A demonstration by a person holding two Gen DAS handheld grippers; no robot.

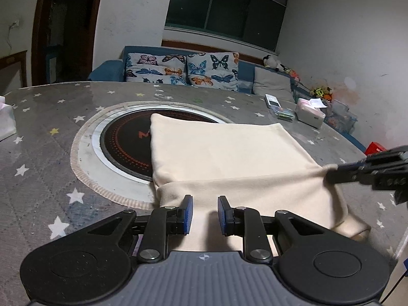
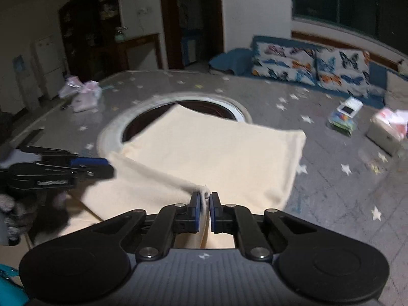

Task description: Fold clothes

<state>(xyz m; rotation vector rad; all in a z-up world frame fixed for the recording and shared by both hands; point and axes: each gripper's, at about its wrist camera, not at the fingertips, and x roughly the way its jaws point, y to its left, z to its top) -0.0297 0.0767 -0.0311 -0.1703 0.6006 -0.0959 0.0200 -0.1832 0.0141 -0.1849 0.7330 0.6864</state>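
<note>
Grey star-print tablecloth (image 1: 38,132) covers a round table with a black round hotplate (image 1: 122,150) set in its middle; butterfly-print cushions (image 1: 183,67) line a blue sofa behind. Cream soft-knit garment (image 1: 224,150) lies flat across the table, partly over the hotplate, its near part raised toward both grippers. Right gripper (image 2: 204,210) has its 2 fingers pressed nearly together, pinching a bunched near corner of the garment. Left gripper (image 1: 204,215) has its fingers spread with cloth showing in the gap between them; no pinch is visible. Raised near edge runs side to side between the 2 grippers, and the flat part lies straight ahead of both. Judged next move: left fingers need a hold on their corner, then both carry the edge forward over the flat part.
</note>
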